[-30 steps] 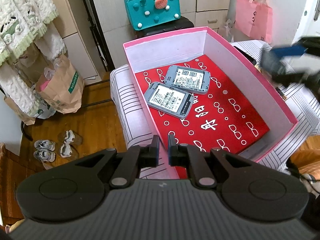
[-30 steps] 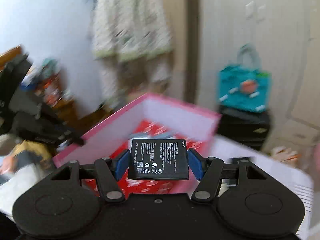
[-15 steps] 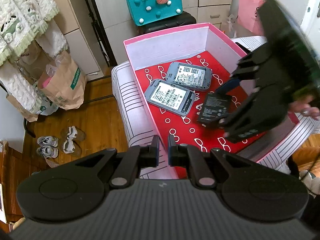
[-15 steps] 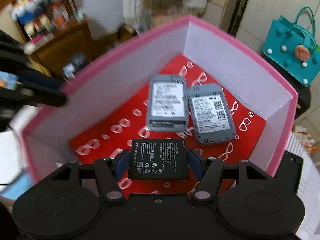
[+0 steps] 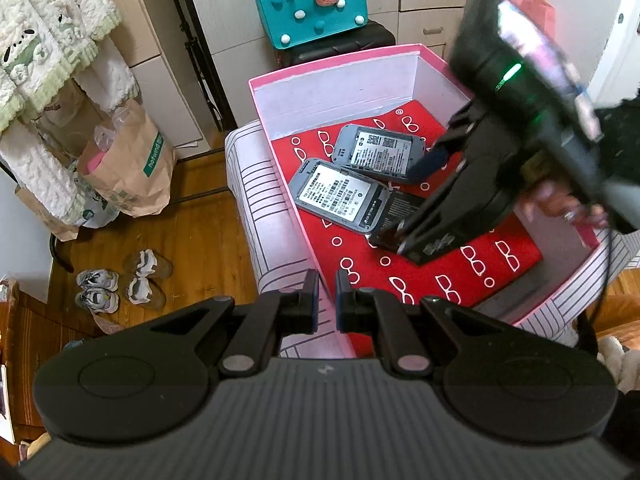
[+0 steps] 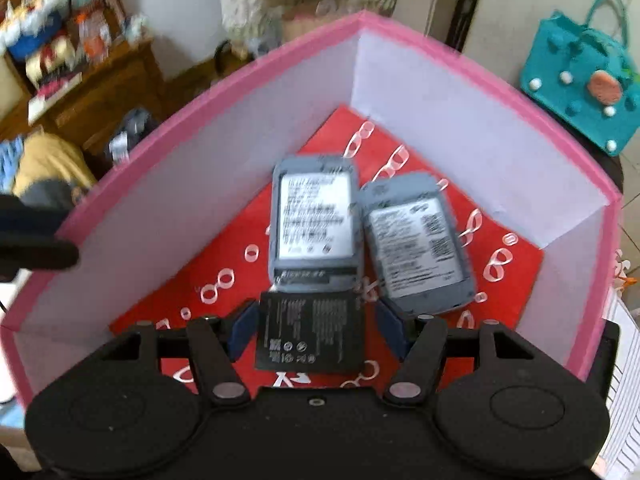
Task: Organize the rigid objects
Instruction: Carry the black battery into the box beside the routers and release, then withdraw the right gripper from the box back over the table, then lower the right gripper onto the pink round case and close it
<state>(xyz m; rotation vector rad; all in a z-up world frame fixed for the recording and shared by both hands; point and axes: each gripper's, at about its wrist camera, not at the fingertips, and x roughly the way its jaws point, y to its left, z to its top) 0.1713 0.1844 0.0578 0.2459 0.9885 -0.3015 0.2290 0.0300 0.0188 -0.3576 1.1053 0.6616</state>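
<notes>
A pink box (image 5: 332,64) (image 6: 200,120) with a red patterned floor holds two grey devices, label side up: one farther back (image 5: 378,152) (image 6: 416,248) and one nearer (image 5: 340,196) (image 6: 314,220). A flat black battery (image 5: 396,208) (image 6: 310,332) lies on the red floor against the nearer device. My right gripper (image 6: 314,320) (image 5: 408,204) reaches down into the box and straddles the battery. Its jaws are opening, and a small gap shows beside each blue pad. My left gripper (image 5: 323,296) hovers shut and empty over the box's near left rim.
The box rests on a striped cushion (image 5: 256,208). A teal felt bag (image 5: 312,4) sits on a black case behind it, a pink bag (image 5: 536,4) at the back right. On the wooden floor to the left are a paper bag (image 5: 128,168) and shoes (image 5: 120,280).
My right gripper swung in from the right and came down into the box with the battery. The battery now rests on the red floor and the pads have drawn slightly off it. The left gripper kept still.
</notes>
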